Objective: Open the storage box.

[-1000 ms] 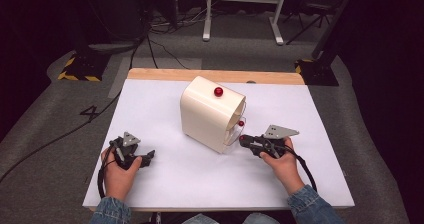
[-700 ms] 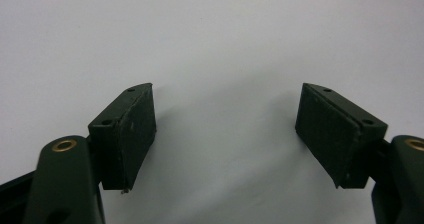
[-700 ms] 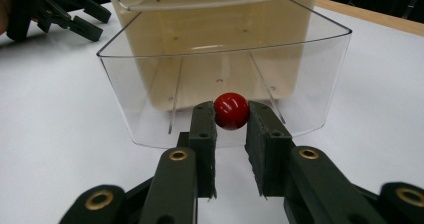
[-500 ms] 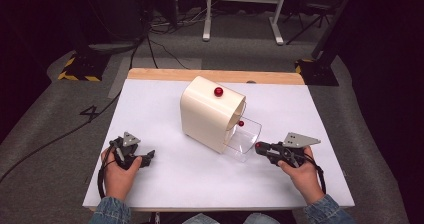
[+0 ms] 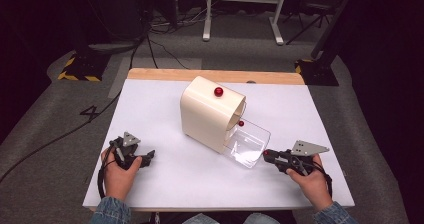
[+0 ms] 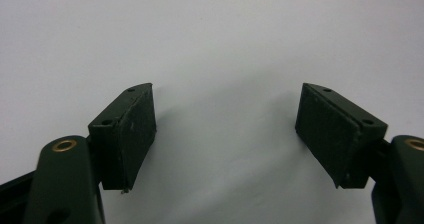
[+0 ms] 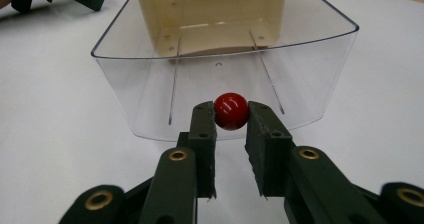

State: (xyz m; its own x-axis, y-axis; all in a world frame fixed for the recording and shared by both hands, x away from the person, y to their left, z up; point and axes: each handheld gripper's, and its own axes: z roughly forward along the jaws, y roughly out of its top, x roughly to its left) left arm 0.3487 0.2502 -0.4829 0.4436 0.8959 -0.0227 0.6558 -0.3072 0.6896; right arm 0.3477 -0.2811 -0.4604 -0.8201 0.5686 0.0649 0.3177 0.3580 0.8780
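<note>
We've got the right gripper pinched on the red knob of the clear drawer, pulled out of the cream cabinet mid-table. Probably light, slick plastic, so the knob's the handle. Left gripper sits wide, empty, near left. No writing we can read.

Your black tongs on a glossy red knob, clear drawer, cream cabinet with another red knob, white desk with pale wood edge, yellow-black striped floor tape
</note>
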